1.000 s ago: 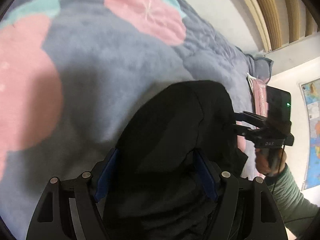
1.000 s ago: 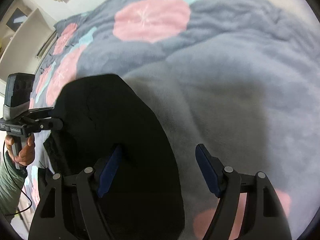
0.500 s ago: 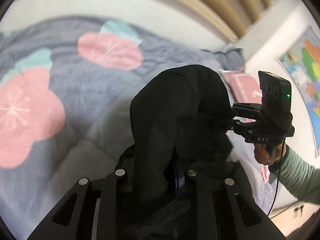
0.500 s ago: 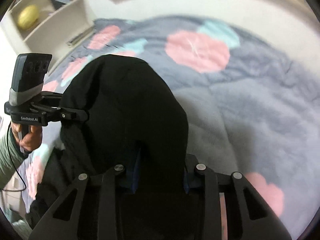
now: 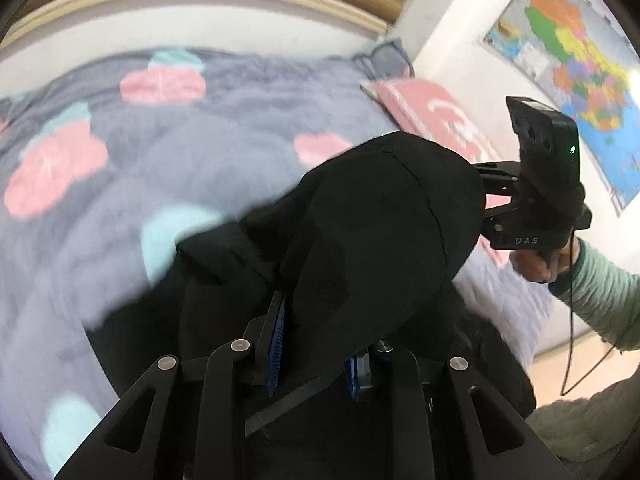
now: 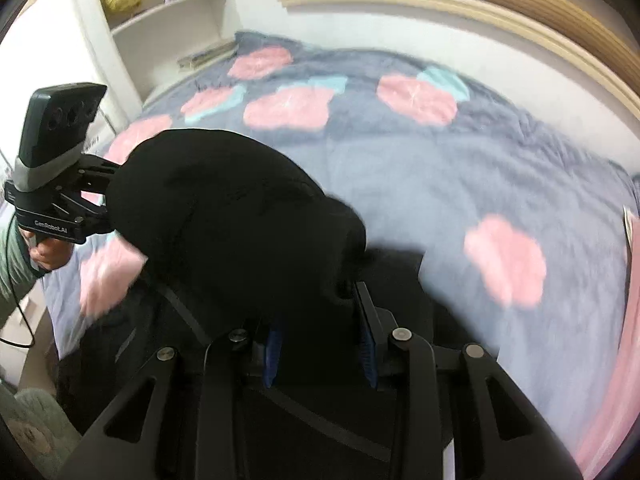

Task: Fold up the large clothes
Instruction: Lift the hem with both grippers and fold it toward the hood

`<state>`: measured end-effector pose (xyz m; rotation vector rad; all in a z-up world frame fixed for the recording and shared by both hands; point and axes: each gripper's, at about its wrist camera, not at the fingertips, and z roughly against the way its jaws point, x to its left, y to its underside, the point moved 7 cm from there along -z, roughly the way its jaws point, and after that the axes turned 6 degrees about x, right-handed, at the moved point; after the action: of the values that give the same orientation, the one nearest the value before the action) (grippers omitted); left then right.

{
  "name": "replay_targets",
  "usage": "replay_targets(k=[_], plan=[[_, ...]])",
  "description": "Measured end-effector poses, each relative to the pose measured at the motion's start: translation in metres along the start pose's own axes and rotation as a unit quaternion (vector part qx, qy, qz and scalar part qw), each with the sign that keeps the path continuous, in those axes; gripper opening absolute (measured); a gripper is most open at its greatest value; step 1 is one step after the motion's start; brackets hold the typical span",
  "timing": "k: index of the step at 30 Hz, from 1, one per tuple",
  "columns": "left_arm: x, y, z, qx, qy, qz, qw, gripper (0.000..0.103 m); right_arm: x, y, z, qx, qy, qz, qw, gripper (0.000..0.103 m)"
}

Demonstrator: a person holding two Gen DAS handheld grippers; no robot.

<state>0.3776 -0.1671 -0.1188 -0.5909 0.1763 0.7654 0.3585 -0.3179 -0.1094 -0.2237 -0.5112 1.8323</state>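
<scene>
A black garment (image 5: 372,240) is clamped between the blue pads (image 5: 277,344) of the left gripper (image 5: 316,354) and bulges up just ahead of them. The same garment is pinched between the pads of the right gripper (image 6: 320,340), and is draped forward over them. Beyond both claws a grey blanket with pink flowers (image 6: 460,168) is spread. Farther off, a wall map (image 5: 576,60) and shelves (image 6: 168,16) are seen.
</scene>
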Motion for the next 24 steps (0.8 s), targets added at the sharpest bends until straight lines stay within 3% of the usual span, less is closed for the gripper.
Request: replay_targets(k=[7,9,11,14,17,21,23,24], plan=[[0.005,0.1,-0.064,0.081,-0.019,0.089,0.9926,0.03,0.032,0.103,-0.058,0.095,-0.007,-0.041,0.995,0.039],[0.01,0.117,-0.066,0.084,-0.019,0.114,0.9897,0.03,0.033,0.126,-0.078,0.137,-0.011,-0.064,0.988,0.04],[0.009,0.125,-0.05,0.074,-0.008,0.128,0.989,0.03,0.031,0.14,-0.08,0.149,-0.011,-0.078,0.986,0.04],[0.012,0.133,-0.016,0.058,-0.013,0.129,0.9898,0.03,0.024,0.143,-0.053,0.136,-0.002,-0.09,0.987,0.04],[0.015,0.128,0.02,0.035,-0.026,0.124,0.9913,0.03,0.012,0.129,-0.008,0.101,0.032,-0.089,0.99,0.043],[0.009,0.084,0.059,-0.031,-0.008,0.11,0.9934,0.03,0.002,0.089,0.041,0.034,0.049,-0.1,0.993,0.055],[0.002,0.051,0.067,-0.064,0.01,0.105,0.9924,0.033,0.005,0.057,0.055,-0.01,0.021,-0.118,0.993,0.061],[0.0,0.04,0.065,-0.07,0.015,0.107,0.9917,0.04,0.011,0.051,0.056,-0.02,0.01,-0.122,0.992,0.062]])
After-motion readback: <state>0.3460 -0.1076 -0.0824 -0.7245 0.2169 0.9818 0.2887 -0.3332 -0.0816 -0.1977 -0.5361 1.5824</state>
